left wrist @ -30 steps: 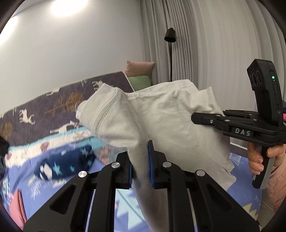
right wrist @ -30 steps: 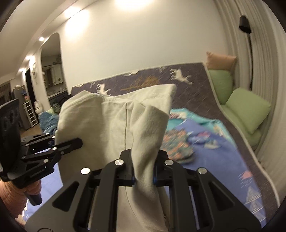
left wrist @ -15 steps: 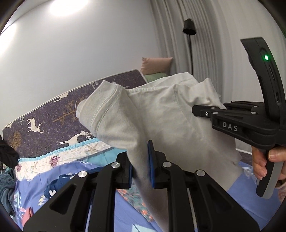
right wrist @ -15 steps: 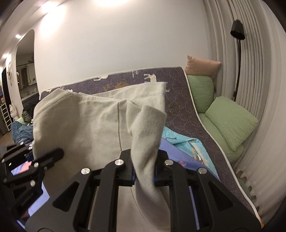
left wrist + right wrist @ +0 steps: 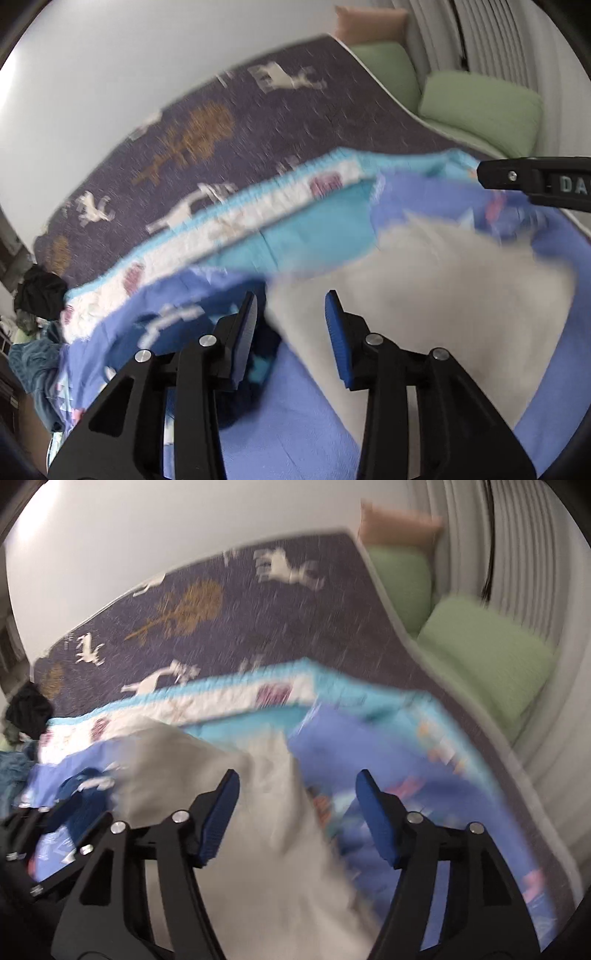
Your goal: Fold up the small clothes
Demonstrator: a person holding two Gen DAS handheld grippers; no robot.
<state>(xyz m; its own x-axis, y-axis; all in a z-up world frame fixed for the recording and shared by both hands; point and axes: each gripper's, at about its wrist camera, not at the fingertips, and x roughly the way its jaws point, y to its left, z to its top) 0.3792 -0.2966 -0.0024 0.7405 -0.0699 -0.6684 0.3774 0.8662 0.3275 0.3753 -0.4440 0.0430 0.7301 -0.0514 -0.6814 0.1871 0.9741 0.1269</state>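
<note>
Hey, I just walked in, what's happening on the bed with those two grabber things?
A person is folding small clothes with a handheld gripper in each hand. At this moment both the left gripper and the right gripper are open, and the light grey garment lies loose on the blue patterned blanket, not clamped by either. The views are motion-blurred, so its exact fold state is unclear.

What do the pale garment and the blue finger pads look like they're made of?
Pale garment: soft, matte, beige-grey knit, probably cotton jersey; it lies limp and crumpled, though blur hides the weave. Blue finger pads: matte, seemingly ribbed rubber or soft plastic on rigid black plastic fingers. Both the left gripper and right gripper are open.
</note>
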